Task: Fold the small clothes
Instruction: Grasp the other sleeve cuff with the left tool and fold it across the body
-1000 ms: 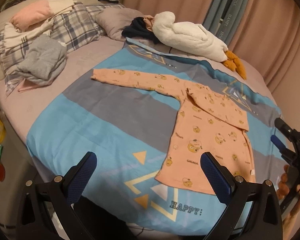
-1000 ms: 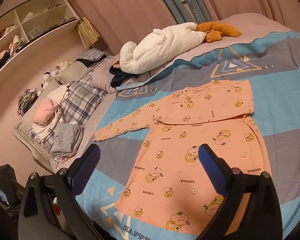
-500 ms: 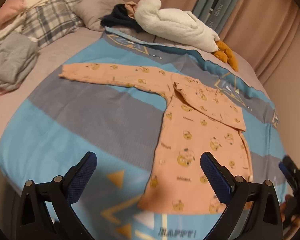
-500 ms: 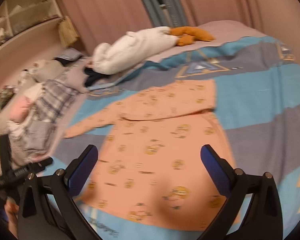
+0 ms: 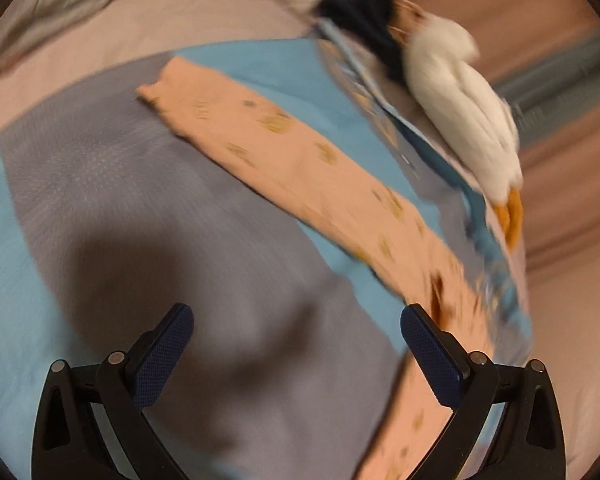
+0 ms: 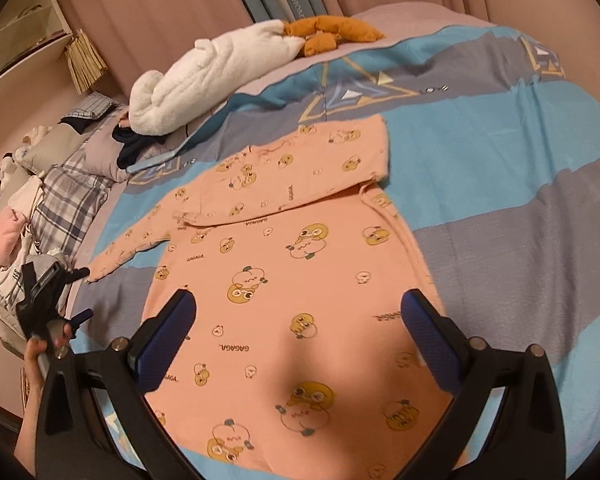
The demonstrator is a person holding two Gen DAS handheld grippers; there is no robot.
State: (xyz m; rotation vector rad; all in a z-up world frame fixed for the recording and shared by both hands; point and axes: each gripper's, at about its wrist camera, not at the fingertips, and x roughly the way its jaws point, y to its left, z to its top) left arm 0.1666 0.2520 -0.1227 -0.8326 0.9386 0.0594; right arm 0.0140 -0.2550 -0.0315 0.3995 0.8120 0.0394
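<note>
Reaching with left gripper [image 5: 296, 354] released toward the outstretched sleeve [image 5: 284, 152] ahead; right gripper [image 6: 298, 340] released above the shirt [image 6: 300, 280] on the bed [image 6: 520, 184]. Probably light, limp, prone to bunching; best pinched at the cuff.

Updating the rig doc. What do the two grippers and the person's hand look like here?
Both match: the left gripper and right gripper have matte black angular arms with silver screw heads at the pivots, ending in dark blue, finely textured pads. No cables or markings are visible. The right wrist view shows the bare left hand on a black handle; no sleeve is visible.
</note>
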